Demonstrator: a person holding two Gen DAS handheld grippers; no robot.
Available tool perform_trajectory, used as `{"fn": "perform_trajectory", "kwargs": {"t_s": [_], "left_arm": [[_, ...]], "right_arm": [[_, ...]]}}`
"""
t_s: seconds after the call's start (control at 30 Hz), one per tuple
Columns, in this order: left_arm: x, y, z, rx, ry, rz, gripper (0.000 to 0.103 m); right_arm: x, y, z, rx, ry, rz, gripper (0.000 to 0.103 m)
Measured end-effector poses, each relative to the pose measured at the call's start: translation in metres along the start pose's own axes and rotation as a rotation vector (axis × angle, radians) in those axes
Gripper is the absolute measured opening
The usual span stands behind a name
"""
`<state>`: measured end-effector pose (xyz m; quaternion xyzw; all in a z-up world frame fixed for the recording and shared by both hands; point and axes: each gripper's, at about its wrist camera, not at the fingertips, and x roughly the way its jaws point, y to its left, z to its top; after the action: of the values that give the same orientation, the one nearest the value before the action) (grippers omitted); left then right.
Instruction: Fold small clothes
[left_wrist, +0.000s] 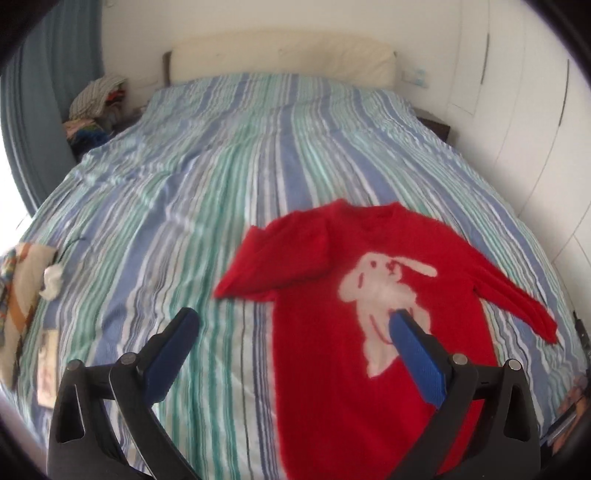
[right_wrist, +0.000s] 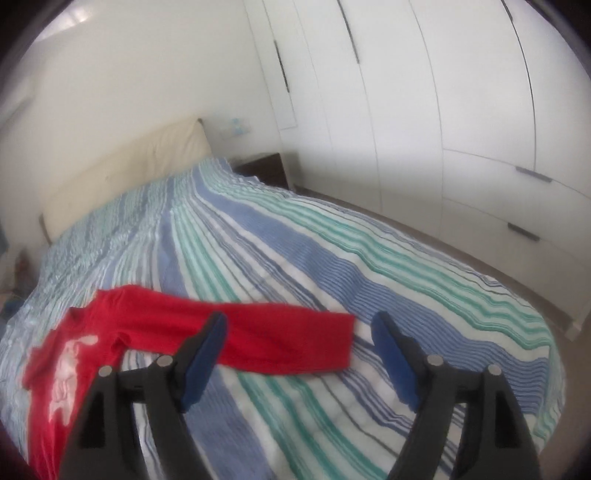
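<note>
Sweater (left_wrist: 332, 325), red with a white rabbit figure (left_wrist: 384, 295) on the chest, lies face up on the striped bed cover (left_wrist: 184, 184), toward the near right part of the bed. One sleeve (left_wrist: 280, 258) is already doubled over at the shoulder; the other sleeve (right_wrist: 280, 343) runs out flat to the side. My left hand-held gripper (left_wrist: 291, 325) hangs above the body of the garment with its jaws spread wide and nothing between them. My right hand-held gripper (right_wrist: 299, 328) is likewise spread and empty, its fingers framing the cuff end of the outstretched sleeve. In my judgement the step in hand is to take that sleeve and fold it across the chest. To do it well I should pinch only the cuff, catching no bed cover beneath, lift it just enough to clear, and lay it straight across so that no crease bunches at the shoulder. Both views are blurred, so the cuff edge is not sharp. No basket or box shows; loose heaps of cloth (left_wrist: 98, 99) sit beside the head of the bed, their contents indistinct.
</note>
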<state>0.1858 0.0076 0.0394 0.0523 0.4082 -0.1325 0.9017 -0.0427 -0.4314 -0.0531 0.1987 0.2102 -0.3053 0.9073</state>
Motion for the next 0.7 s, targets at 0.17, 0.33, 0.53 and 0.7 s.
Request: {"fn": "perform_trajectory", "kwargs": {"t_s": [0.17,0.33,0.53,0.7], "left_arm": [[0.131,-0.001,0.075,0.035,0.202,-0.029,0.101],[0.206,0.009,0.094,0.068,0.324,0.012,0.077],[0.243,0.009,0.089,0.071,0.336,0.032,0.077],[0.271,0.015,0.076,0.002,0.412,-0.04,0.033]], "right_arm": [[0.005,0.083,-0.037,-0.131,0.034,0.304,0.085],[0.031,0.12,-0.092,-0.243,0.167,0.388,0.085],[0.056,0.114,-0.116,-0.228,0.285,0.382,0.085],[0.054,0.122,-0.122,-0.272,0.27,0.346,0.086]]}}
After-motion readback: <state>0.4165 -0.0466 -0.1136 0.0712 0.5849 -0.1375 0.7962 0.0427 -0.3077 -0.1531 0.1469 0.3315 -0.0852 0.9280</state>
